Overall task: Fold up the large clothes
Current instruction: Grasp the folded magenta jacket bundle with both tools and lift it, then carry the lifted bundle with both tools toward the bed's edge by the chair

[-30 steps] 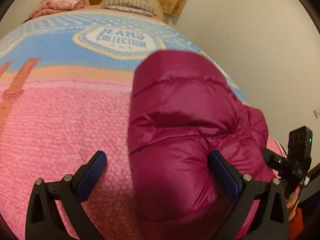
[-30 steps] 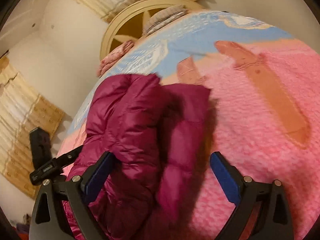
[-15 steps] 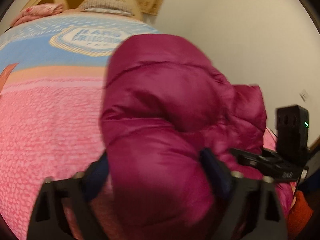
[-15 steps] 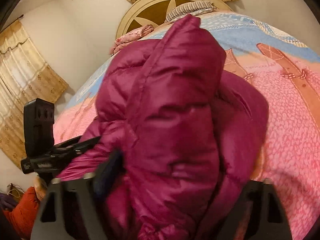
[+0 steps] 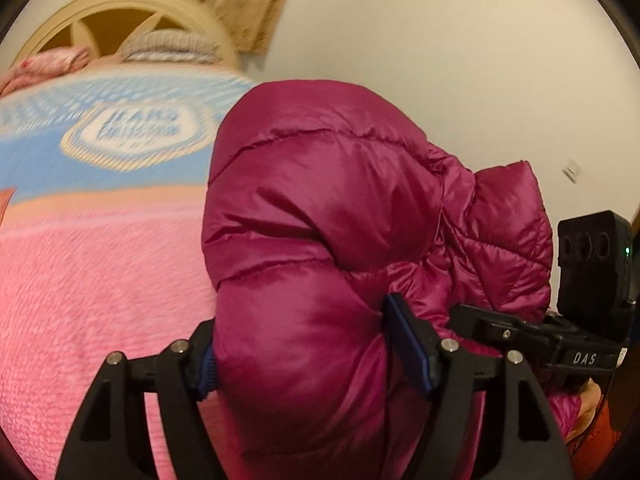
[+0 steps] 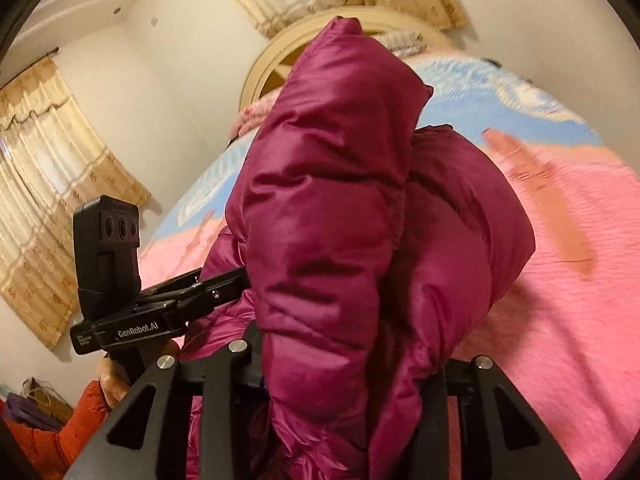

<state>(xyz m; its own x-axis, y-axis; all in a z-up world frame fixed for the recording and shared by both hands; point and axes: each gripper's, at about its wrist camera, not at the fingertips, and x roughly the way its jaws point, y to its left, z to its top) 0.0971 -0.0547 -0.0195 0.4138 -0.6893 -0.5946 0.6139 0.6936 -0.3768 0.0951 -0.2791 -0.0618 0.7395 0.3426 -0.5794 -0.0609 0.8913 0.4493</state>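
2 grippers pinch 1 jacket (image 5: 320, 216) above the bed (image 5: 100, 280): left gripper (image 5: 310, 356) and right gripper (image 6: 352, 372), fingers pressed into thick quilted folds. Puffy, light and soft, its glossy shell probably slips; hold deep bunches or seams, not thin edges, judging by the sheen.

Puffer jacket (image 5: 320, 240) glossy magenta-burgundy with quilted stitch lines. Blanket (image 5: 100, 280) textured pink, then a peach band, then light blue with a white-and-cream badge logo. Left gripper (image 5: 308, 356) black with blue pads; right gripper (image 6: 352, 376) black. Headboard (image 5: 132, 12) cream. Curtains (image 6: 44, 184) beige with a gold pattern. Wall (image 5: 460, 60) off-white.
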